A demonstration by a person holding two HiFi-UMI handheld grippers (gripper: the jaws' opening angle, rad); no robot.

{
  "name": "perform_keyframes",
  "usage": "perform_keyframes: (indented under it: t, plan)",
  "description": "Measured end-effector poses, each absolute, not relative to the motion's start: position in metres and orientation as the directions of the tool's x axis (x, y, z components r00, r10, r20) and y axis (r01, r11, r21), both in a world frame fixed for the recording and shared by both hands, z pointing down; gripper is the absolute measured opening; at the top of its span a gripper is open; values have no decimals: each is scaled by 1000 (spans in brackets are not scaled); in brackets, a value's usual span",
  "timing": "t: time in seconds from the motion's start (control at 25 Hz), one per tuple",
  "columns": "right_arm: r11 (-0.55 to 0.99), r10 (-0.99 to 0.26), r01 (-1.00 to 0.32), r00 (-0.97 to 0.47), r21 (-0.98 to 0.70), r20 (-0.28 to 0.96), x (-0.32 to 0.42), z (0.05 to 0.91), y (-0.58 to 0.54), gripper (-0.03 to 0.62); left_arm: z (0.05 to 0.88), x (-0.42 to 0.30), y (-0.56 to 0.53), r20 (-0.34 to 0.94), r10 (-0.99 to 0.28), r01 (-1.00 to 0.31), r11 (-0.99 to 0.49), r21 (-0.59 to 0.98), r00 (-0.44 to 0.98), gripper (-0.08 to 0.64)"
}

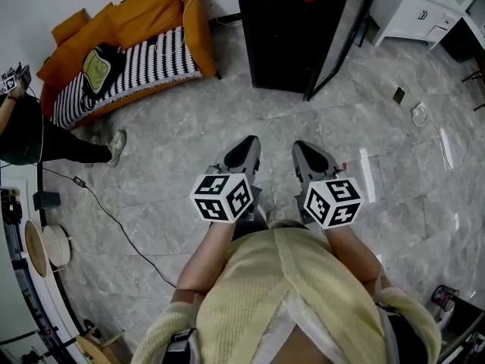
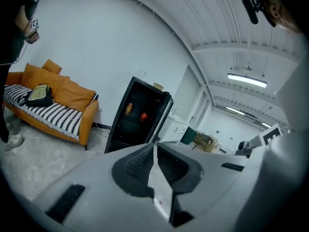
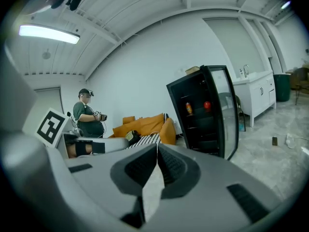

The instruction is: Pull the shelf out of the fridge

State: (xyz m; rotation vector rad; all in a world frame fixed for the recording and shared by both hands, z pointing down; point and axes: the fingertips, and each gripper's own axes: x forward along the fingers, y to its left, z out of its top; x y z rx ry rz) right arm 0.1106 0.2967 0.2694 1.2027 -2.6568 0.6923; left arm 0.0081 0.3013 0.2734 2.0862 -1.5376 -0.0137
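Observation:
A tall black fridge [image 1: 292,29] stands at the far side of the room with its glass door [image 1: 345,32] swung open. Inside it, dark shelves hold a bottle [image 3: 189,108] and a red object [image 3: 207,105]; the same fridge [image 2: 137,115] shows in the left gripper view. My left gripper [image 1: 248,144] and right gripper [image 1: 301,149] hover side by side over the grey floor, well short of the fridge. Both are shut with nothing between their jaws.
An orange sofa [image 1: 129,48] with a striped cover and a dark bag stands at the far left. A person [image 3: 88,120] stands near it. A cable [image 1: 114,218] runs across the floor at left. White cabinets [image 1: 417,10] sit to the right of the fridge.

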Motion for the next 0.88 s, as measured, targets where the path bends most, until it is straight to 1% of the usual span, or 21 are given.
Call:
perform_keyframes:
  t: [0.4,0.64,0.88]
  plan:
    - [536,-699,-768,-637,-351,325,101,277,268,31,280,2,263,294,-869,-867,-251,430,397,43]
    - [491,-735,-802,-591,-341,331,87,279,234,31,280,-17,225,273,-866,-851,-270,450,419,43]
    - [456,-747,-815,-569,-356,344,59,278,199,31,281,-42,187,290,-843,-836,-290,465,454,43]
